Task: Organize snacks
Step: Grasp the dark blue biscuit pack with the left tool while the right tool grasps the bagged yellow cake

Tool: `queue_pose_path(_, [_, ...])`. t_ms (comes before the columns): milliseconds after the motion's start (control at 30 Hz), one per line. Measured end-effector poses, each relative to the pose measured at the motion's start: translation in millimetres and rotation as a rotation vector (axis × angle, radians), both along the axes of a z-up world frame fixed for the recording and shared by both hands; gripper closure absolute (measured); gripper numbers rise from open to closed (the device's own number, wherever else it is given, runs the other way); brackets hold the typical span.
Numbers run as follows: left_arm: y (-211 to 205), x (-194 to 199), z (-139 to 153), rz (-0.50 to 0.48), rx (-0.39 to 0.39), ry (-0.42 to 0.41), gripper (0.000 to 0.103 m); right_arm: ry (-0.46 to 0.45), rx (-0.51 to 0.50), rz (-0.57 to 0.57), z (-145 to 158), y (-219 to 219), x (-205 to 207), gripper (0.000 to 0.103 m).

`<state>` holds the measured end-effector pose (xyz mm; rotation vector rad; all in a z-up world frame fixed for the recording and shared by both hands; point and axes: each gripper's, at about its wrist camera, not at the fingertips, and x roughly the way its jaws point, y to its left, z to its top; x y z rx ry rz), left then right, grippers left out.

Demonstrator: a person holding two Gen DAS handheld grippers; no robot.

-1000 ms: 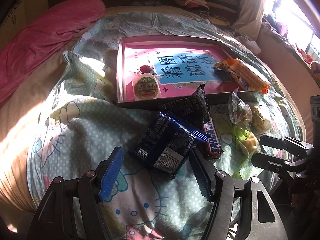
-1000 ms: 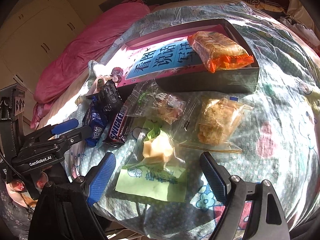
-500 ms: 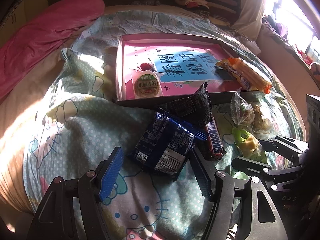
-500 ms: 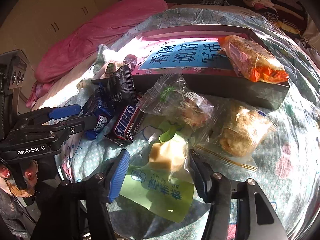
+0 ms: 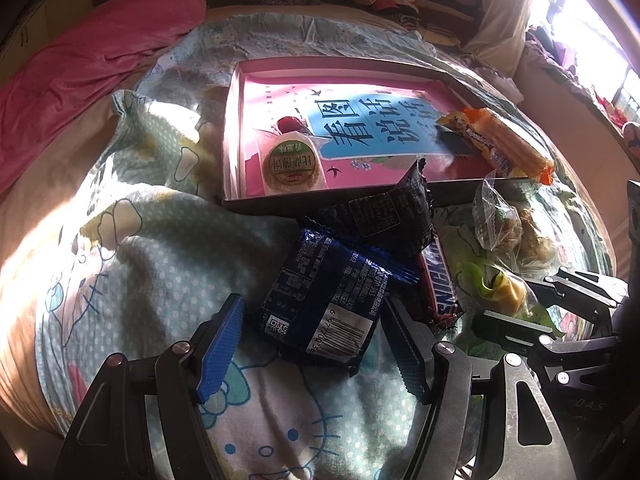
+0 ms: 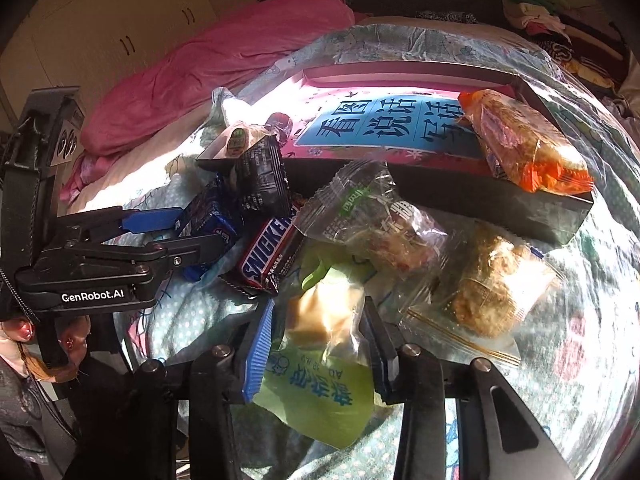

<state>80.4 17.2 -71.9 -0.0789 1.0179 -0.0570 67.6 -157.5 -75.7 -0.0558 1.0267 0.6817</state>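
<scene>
Partly done, by the look of it: already in the pink-lined box (image 5: 234,136) a round green-labelled cake (image 5: 294,164), and an orange-wrapped wafer pack (image 6: 524,148) propped over its near right corner. Left out on the bed (image 5: 132,264) in front of the box: a dark blue biscuit pack (image 5: 326,300), a black packet (image 5: 384,216) leaning on the box wall, a Snickers bar (image 6: 272,254), two clear bags of crumbly cakes (image 6: 376,224) and (image 6: 488,280), and a clear-and-green bag with a pale yellow sweet (image 6: 320,340). Right claw (image 6: 318,350) just been closing, blue pad and black pad now tight against the sides of that yellow-sweet bag, so grasping it, though not lifted yet. Left claw (image 5: 312,344) spread wide around the near end of the blue biscuit pack, right pad touching or nearly so, left pad clear of it, so released. Roughly two in, six to go. From the left wrist view alone: the box floor with its blue lettered sheet laid out nearly whole, and the round cake flat inside. From the right wrist view alone: the second crumbly-cake bag in full, the green printed end of the gripped bag, and a person's hand (image 6: 24,344) under the left tool.
</scene>
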Motion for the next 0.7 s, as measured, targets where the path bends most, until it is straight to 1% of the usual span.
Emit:
queue_pose_path(133, [-1, 5, -4, 0.001, -0.006, 0.010, 0.031, 0.002, 0.012, -0.010, 2, -5, -1, 0.061])
queue_pose_path(233, [1, 6, -5, 0.003, -0.024, 0.012, 0.031, -0.001, 0.022, -0.016, 5, -8, -2, 0.062])
queue_pose_path(400, [4, 7, -7, 0.004, -0.051, 0.009, 0.033, -0.016, 0.050, -0.010, 12, -10, -3, 0.067])
queue_pose_path(533, [5, 9, -10, 0.002, -0.063, 0.000, 0.036, -0.031, 0.032, 0.006, 12, -7, -2, 0.069])
queue_pose_path(700, [4, 5, -10, 0.001, -0.063, -0.013, 0.037, -0.009, 0.022, 0.005, 4, -4, 5, 0.069])
